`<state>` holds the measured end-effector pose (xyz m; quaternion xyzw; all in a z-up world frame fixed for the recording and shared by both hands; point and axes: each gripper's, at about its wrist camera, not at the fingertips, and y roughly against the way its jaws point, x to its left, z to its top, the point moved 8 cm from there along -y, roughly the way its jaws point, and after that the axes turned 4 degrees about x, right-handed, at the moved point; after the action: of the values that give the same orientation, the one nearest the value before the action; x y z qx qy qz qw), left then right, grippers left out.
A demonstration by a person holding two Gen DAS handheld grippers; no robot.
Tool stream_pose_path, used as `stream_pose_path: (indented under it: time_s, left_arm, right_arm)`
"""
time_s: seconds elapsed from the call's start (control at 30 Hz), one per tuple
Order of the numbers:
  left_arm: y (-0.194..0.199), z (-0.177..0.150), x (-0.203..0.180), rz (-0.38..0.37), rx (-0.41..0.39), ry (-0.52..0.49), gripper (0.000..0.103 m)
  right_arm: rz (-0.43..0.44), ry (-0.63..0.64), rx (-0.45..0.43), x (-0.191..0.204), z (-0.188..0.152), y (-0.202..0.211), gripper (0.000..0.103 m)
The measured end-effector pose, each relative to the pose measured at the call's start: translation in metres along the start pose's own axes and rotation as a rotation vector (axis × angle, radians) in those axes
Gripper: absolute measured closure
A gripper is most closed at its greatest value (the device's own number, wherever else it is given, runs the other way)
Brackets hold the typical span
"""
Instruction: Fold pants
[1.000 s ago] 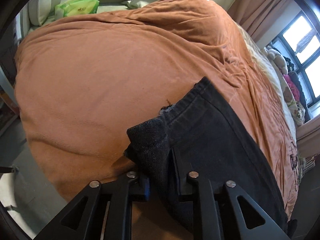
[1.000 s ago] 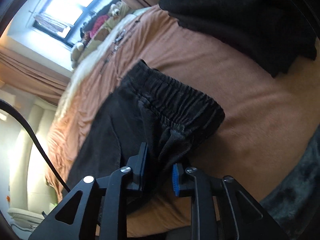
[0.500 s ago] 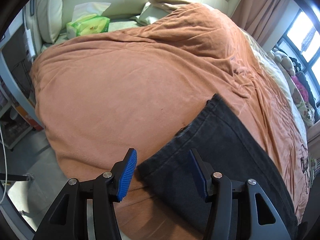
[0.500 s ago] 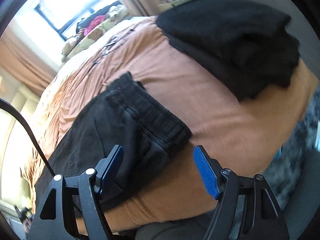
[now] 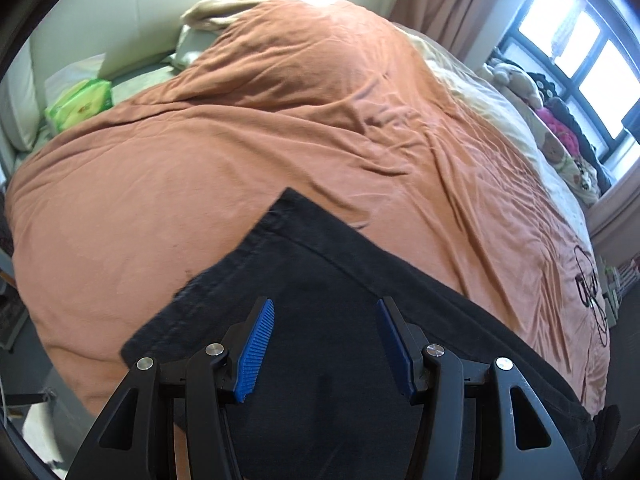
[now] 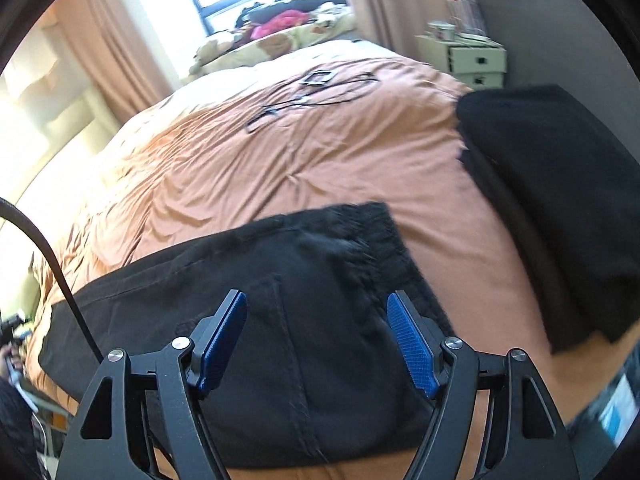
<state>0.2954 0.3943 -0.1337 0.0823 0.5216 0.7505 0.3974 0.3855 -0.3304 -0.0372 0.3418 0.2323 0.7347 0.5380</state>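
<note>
Both tongs spread, nothing between the pads: left gripper (image 5: 326, 342) and right gripper (image 6: 316, 342) each hang over the cloth with blue pads clear of it.

Bed cover (image 5: 200, 184), orange, wrinkled: the landmark; all places below are relative to it.

Pants (image 5: 340, 300), black denim-like cloth, laid flat in a long band along the near edge of the bed cover. Judged soft, limp, moderately heavy for cloth; will sag and drape when lifted, not fragile, not slippery against ribbed pads.

Stack of dark folded garments (image 6: 560, 200), on the near right corner of the bed cover, apart from the pants.

Waistband (image 6: 372, 236), gathered elastic, at the pants' right end; thick, the firmest hold.

Leg hem (image 5: 256, 248), stitched, at the left end; the matching hold. Pinch the seamed edges, both layers together, not mid-panel.
</note>
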Motion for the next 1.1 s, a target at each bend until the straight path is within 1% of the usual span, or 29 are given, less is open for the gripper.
stream_pose_path:
  time_s: [0.17,0.3,0.37,0.43,0.5,0.6,0.8,1.1]
  left_arm:
    - [-0.005,0.004,-0.037,-0.016,0.003,-0.045,0.047]
    - [-0.012,0.007,-0.065,-0.038,0.013,-0.066,0.047]
    - [-0.019,0.007,-0.077,-0.034,0.024,-0.076,0.047]
    - [-0.027,0.007,-0.088,-0.046,0.039,-0.077,0.047]
    - [-0.035,0.006,-0.095,-0.046,0.050,-0.075,0.047]
    - [-0.047,0.003,-0.104,-0.056,0.073,-0.064,0.047]
    - [-0.074,-0.006,-0.119,-0.052,0.124,-0.061,0.047]
    - [-0.106,-0.014,-0.135,-0.036,0.184,-0.071,0.047]
  right_arm:
    - [0.008,0.100,0.014,0.030,0.021,-0.029,0.031]
    - [0.035,0.169,0.033,0.058,0.035,-0.051,0.031]
    - [0.046,0.212,0.046,0.072,0.040,-0.061,0.031]
    - [0.054,0.255,0.062,0.083,0.044,-0.071,0.031]
    - [0.048,0.295,0.075,0.094,0.048,-0.083,0.031]
    - [0.065,0.345,0.101,0.110,0.053,-0.100,0.031]
    - [0.079,0.457,0.154,0.138,0.062,-0.136,0.031]
    - [0.120,0.575,0.254,0.169,0.063,-0.191,0.031]
